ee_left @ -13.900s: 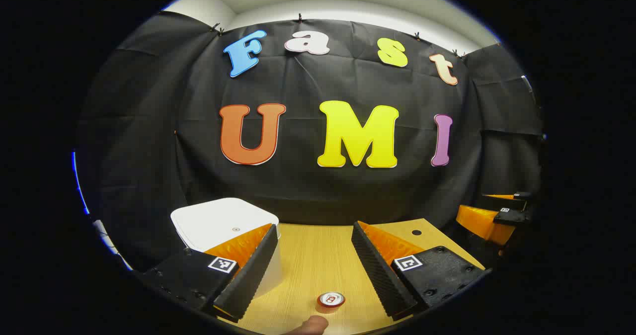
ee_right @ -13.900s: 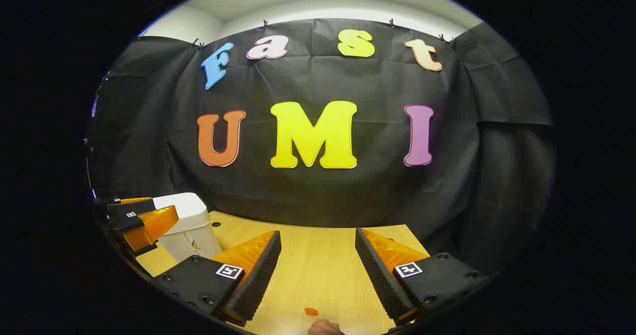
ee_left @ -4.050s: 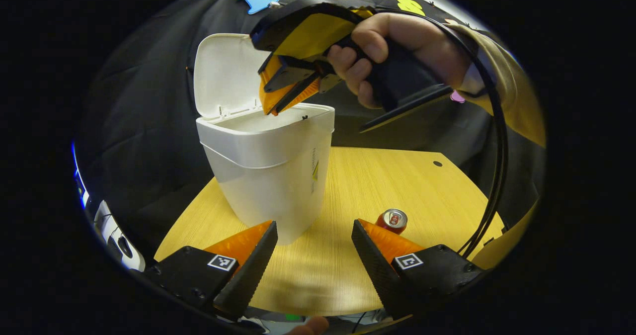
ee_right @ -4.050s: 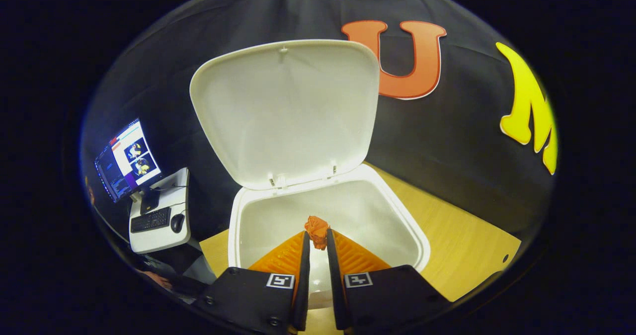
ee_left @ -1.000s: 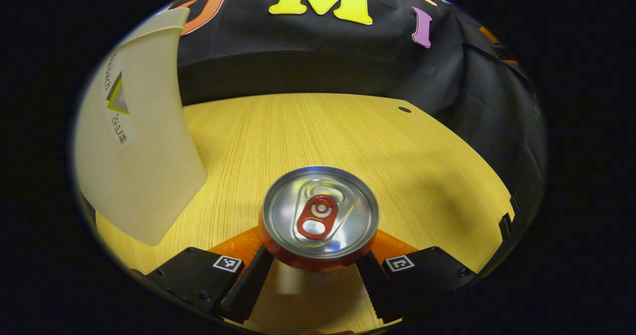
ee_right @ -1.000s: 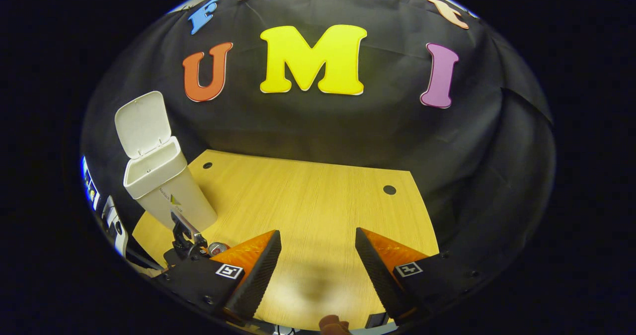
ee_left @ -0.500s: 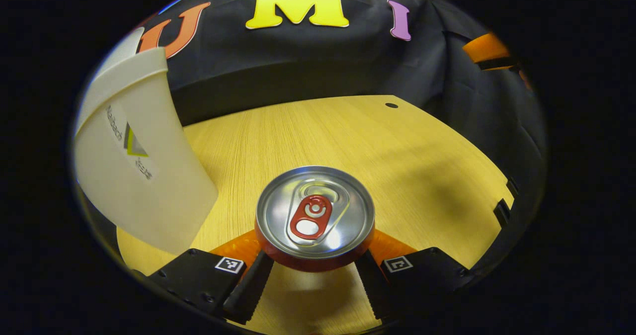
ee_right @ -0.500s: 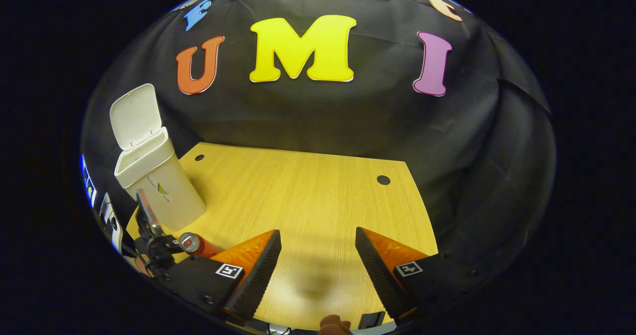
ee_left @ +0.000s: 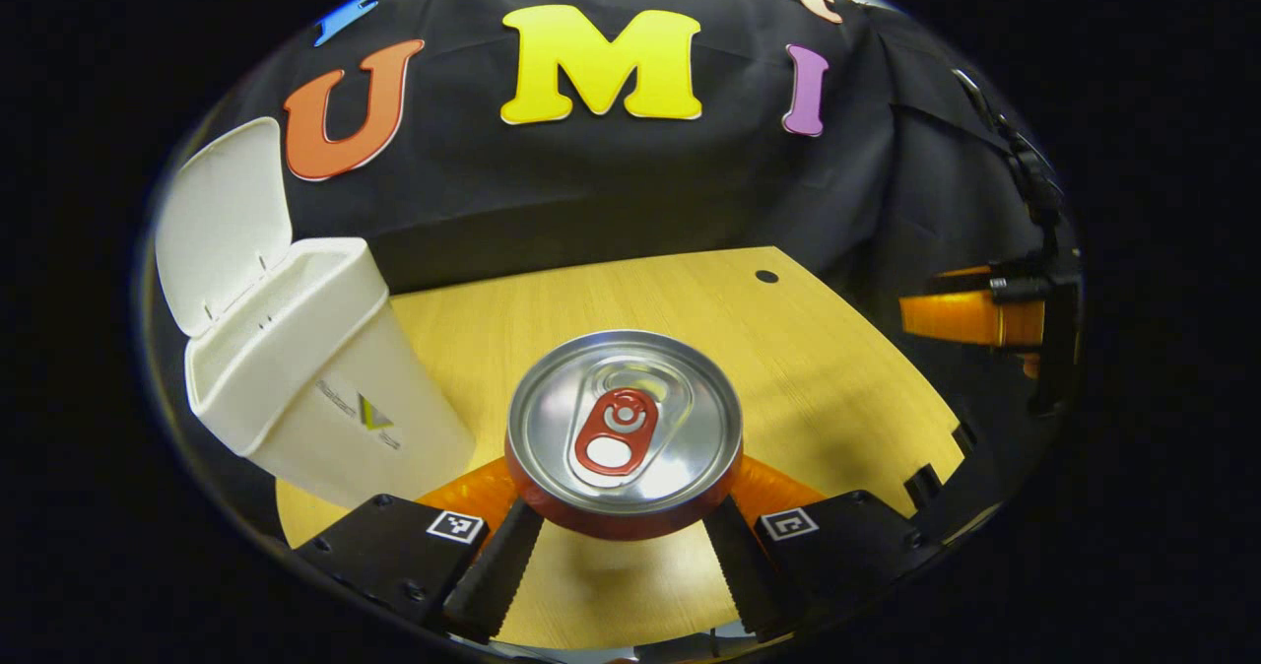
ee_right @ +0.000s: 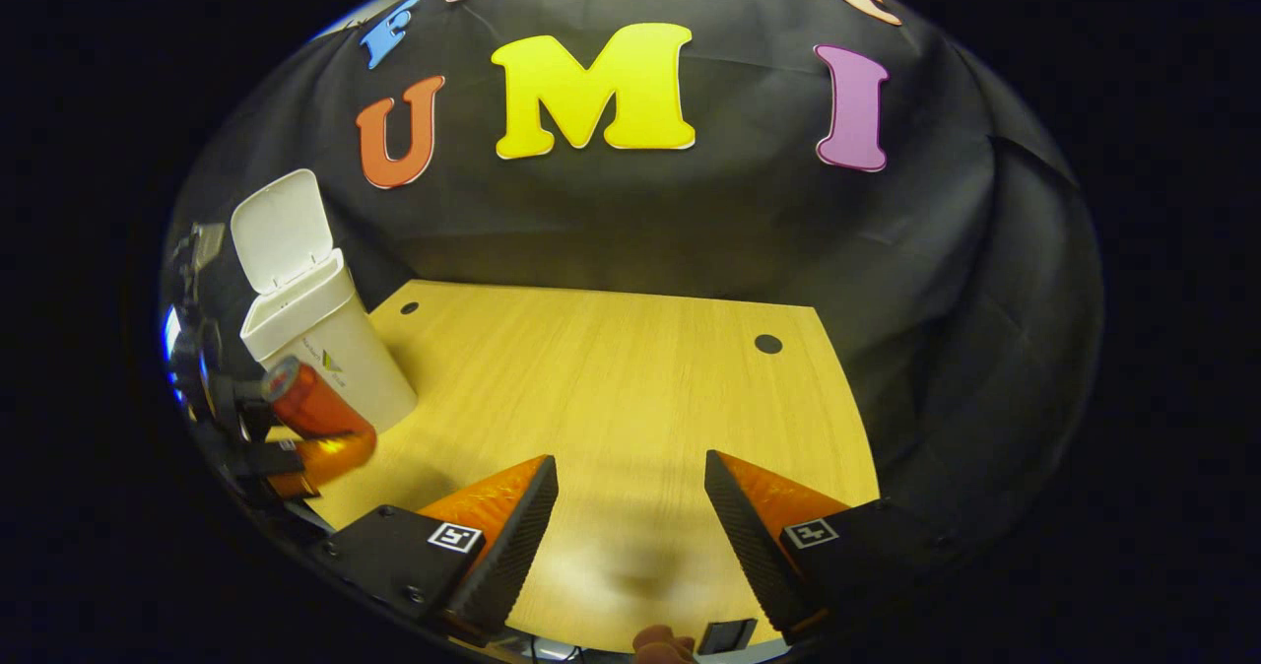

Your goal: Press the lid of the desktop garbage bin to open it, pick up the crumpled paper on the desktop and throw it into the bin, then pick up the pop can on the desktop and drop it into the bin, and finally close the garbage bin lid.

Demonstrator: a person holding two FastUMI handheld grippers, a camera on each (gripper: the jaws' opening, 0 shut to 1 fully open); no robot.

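In the left gripper view, the left gripper (ee_left: 623, 531) is clamped on the pop can (ee_left: 624, 432), one finger pressing each side of its red body at the bottom centre of the frame. The can stands upright between the fingers, its round silver top facing the camera, with a red pull tab lying flat across the pressed oval panel and a narrow red band of the wall showing under the rim. It is held above the wooden tabletop (ee_left: 828, 349), and a soft shadow lies on the wood below it.

At the left of that frame stands the white garbage bin (ee_left: 325, 388), a tapering plastic body with a small printed mark on its side. Its lid (ee_left: 222, 221) is swung up and back on the rear hinge, leaving the mouth open. The can sits just to the right of the bin and lower in the frame.

In the right gripper view, the right gripper (ee_right: 630, 526) has its fingers wide apart over bare wood at the bottom centre, holding nothing. At the far left edge of the frame, the can (ee_right: 310, 403) appears tilted, in front of the bin (ee_right: 330, 344).
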